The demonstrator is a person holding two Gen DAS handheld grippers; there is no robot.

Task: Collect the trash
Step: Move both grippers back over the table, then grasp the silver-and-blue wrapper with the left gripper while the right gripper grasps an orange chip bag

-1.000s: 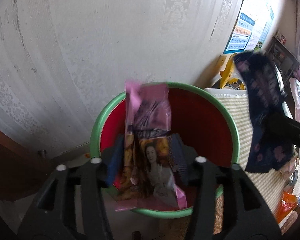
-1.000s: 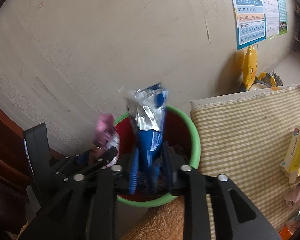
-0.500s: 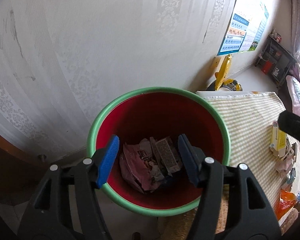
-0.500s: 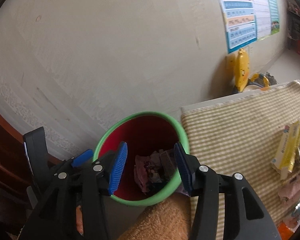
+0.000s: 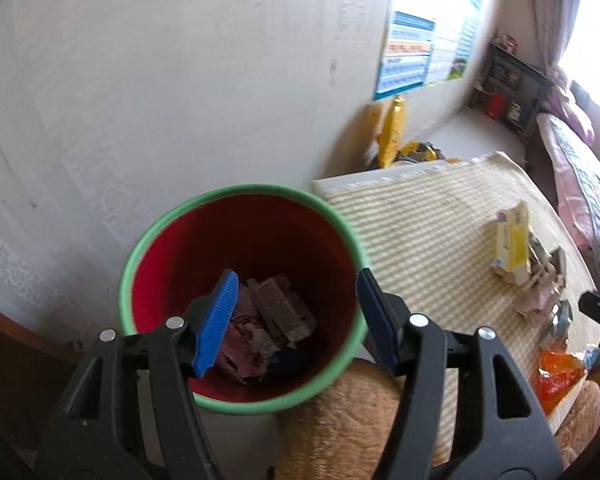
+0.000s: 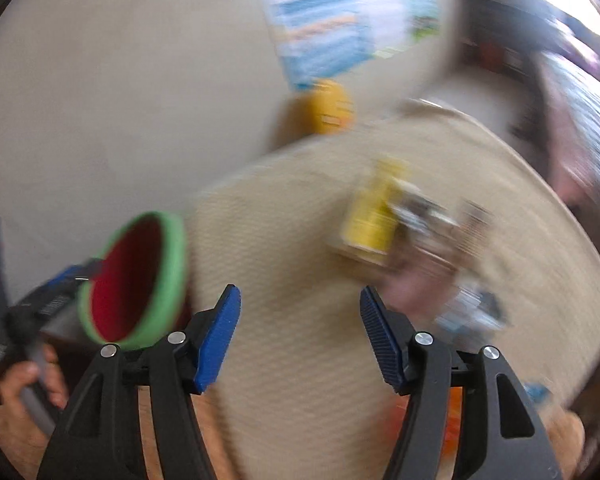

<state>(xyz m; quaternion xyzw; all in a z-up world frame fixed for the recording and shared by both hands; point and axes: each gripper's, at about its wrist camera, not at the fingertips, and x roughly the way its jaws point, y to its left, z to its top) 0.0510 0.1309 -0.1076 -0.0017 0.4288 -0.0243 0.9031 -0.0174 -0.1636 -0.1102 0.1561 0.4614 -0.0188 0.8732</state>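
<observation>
**Desk:** What's left to collect, and how will it handle?

**Photographer:** Loose wrappers and a yellow carton [image 5: 511, 243] lie heaped on the checked cloth [image 5: 412, 224] covering the table, well apart from the bin. An orange packet [image 5: 556, 376] sits at the near edge. The wrappers look light, thin and crinkly, likely to slip; best pinched across a flat fold. The carton seems stiffer, so its narrow sides should suit the pads.

**Desk:** And the bin?

**Photographer:** A red bucket [image 5: 242, 192] with a green rim stands beside the table against the wall. In its bottom lie a pink wrapper [image 5: 244, 344], a brownish pack [image 5: 284, 312] and something blue, crumpled together.

**Desk:** The grippers?

**Photographer:** The left gripper [image 5: 296, 320] hangs over the bucket, jaws about half apart, nothing between them. The right gripper [image 6: 300, 336] is over the cloth, facing the heap, jaws opening and empty. That view is badly smeared, so which piece it is aiming at I cannot tell. A hand [image 6: 28, 384] grips the left tool's handle at that picture's lower left.
</observation>
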